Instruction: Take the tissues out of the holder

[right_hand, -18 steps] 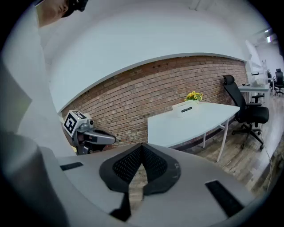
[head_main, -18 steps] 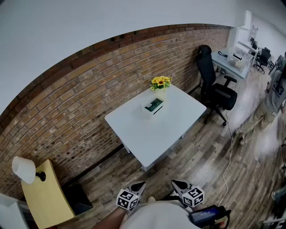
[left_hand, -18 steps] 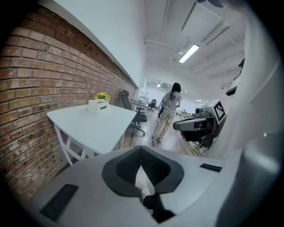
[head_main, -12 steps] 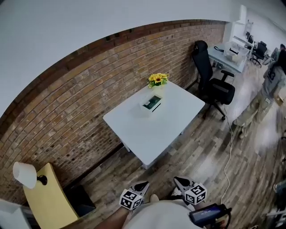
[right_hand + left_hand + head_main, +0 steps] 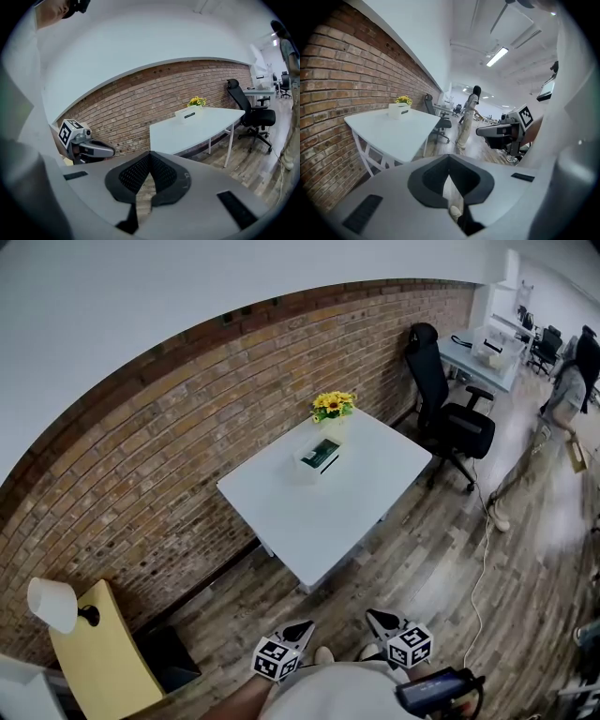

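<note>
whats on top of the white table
A tissue holder and yellow flowers stand on the white table. Any tissues are hidden inside the holder and cannot be seen.

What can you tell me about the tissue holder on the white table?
The tissue holder is a small white rectangular box with a dark panel on top; whether a tissue sticks out is too small to tell. It sits flat on the white table, toward the side along the brick wall, close beside the yellow flowers; contact with them cannot be judged.
</note>
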### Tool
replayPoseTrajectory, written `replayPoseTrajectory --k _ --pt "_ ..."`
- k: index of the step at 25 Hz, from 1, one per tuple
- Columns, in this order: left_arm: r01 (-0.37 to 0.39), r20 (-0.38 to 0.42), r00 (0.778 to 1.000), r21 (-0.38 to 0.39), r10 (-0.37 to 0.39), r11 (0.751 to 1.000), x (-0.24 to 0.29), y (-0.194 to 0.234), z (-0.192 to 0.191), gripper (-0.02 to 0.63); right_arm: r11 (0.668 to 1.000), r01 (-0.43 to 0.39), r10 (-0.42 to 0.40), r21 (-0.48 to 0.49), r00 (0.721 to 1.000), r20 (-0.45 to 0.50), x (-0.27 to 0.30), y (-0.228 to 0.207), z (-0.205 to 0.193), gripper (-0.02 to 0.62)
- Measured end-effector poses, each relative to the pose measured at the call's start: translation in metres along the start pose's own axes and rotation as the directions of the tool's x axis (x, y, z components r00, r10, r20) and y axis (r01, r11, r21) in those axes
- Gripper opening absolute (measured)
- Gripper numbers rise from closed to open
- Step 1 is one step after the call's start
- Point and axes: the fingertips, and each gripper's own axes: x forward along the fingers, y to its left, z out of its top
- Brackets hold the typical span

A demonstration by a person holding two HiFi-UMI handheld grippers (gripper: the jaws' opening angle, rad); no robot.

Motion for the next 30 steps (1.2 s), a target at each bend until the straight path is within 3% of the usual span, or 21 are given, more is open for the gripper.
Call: replayPoseTrajectory --k 19,30 --pt "-0.025 -0.020 0.999 0.021 0.026 0.999 0.034 -0.013 0.021 0.008 1.000 0.004 -0.004 0.008 1.000 -0.020 -0.010 -0.036 -0.001 0.005" --pt "-0.032 -0.065 0.997 0.035 0.034 0.999 0.062 -0.041 0.020 0.008 0.999 -0.011 0.012 0.038 1.000 -0.020 -0.028 -0.069 -0.005 0.005"
